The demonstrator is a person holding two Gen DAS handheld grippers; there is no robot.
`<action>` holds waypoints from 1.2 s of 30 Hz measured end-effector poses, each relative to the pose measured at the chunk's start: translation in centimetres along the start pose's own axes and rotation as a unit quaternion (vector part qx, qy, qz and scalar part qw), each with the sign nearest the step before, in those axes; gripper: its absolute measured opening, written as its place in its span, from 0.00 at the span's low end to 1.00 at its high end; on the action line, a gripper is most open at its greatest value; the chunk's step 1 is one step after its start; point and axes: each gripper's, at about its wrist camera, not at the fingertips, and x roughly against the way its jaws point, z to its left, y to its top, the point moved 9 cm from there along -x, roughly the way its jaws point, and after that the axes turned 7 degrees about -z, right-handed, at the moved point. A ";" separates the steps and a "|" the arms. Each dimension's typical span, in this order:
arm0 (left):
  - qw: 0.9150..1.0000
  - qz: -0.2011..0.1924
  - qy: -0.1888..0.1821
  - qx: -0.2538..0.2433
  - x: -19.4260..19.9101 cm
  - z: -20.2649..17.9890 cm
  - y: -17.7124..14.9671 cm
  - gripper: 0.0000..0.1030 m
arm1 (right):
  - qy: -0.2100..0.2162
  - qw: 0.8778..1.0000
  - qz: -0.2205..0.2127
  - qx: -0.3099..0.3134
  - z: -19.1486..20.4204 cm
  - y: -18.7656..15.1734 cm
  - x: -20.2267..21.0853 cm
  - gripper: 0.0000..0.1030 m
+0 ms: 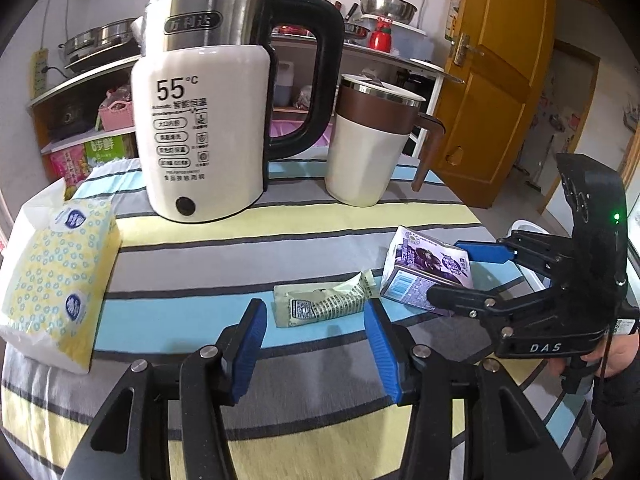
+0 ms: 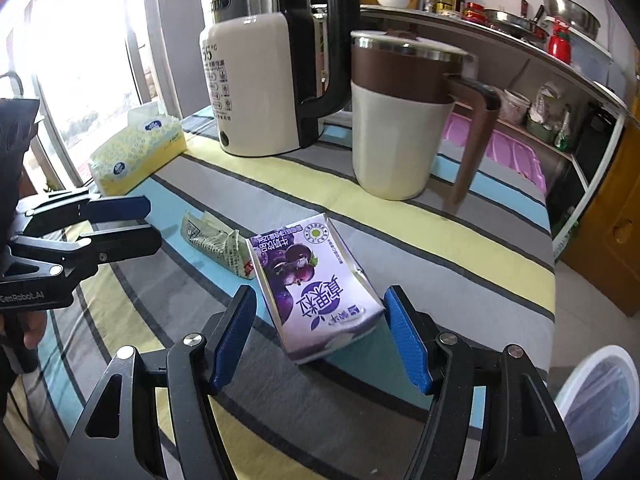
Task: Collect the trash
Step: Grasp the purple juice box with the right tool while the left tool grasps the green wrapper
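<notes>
Purple-printed drink carton lying flat and dented on the striped tablecloth, near the table's front edge, straddled by the right gripper. Jaws spread wide, one blue pad on each side of the carton's near end; right-hand pad just beside the carton's corner (touching or not, impossible to tell), left-hand pad clearly apart. Nothing gripped yet.

Just beside the carton, toward the window side: crumpled pale-green wrapper, also flat on the cloth. Left gripper lined up on it, jaws partly spread and empty, tips just short of the wrapper's near edge, as the right wrist view confirms.

Farther back, well apart from both pieces of trash: white electric kettle, cream mug with brown handle, yellow tissue pack off to the side. White bin rim beyond the table's right edge, probably the destination.

Step in hand, by the look of it: pre-grasp on both items at once. Next move for the right: close across the carton's width, gently, since thin crushed card likely to buckle or squirt out. For the left: ease forward and low enough to catch the flat wrapper without snagging the cloth, then close.
</notes>
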 end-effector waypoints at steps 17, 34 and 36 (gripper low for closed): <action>0.996 0.044 -0.038 -0.063 -5.1 -1.3 0.0 0.50 | 0.001 0.994 -0.004 -0.107 -2.5 -2.1 2.9 0.58; 0.994 0.066 0.028 -0.076 -3.4 -3.2 -3.0 0.49 | -0.009 0.990 -0.014 -0.141 -3.4 -4.5 6.0 0.58; 0.995 0.064 0.029 -0.074 -3.0 -3.3 -3.1 0.38 | -0.011 0.990 -0.018 -0.142 -3.4 -4.6 6.4 0.58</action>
